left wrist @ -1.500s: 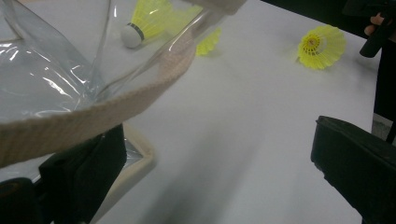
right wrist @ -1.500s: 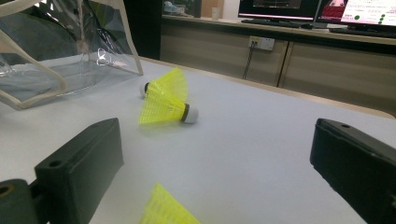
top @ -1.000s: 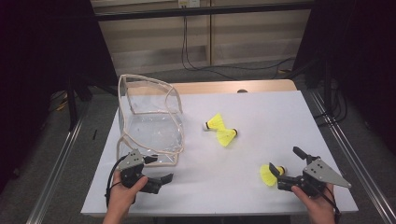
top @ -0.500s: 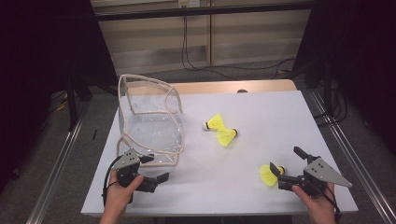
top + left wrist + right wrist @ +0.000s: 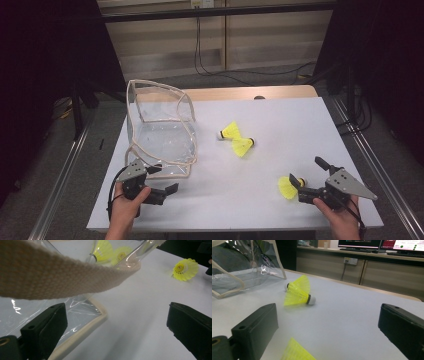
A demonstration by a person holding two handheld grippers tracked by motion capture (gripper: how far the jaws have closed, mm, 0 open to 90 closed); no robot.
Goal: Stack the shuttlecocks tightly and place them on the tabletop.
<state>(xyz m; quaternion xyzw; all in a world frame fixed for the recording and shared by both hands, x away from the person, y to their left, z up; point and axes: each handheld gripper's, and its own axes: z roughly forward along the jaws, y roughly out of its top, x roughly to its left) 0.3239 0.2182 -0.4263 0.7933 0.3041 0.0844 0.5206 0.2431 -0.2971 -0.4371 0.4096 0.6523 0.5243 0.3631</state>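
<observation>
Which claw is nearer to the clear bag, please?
Left. The left claw sits open at the clear bag's near corner; the right claw is far across the table, beside a lone shuttlecock.

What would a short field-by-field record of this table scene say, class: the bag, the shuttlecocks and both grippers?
bag: clear bag with beige trim, upright on the white table, mouth open
shuttlecocks: three yellow; pair lying mid-table, single shuttlecock by the right gripper
left gripper: open, at the bag's near edge
right gripper: open, single shuttlecock just ahead of its fingers, not gripped
</observation>
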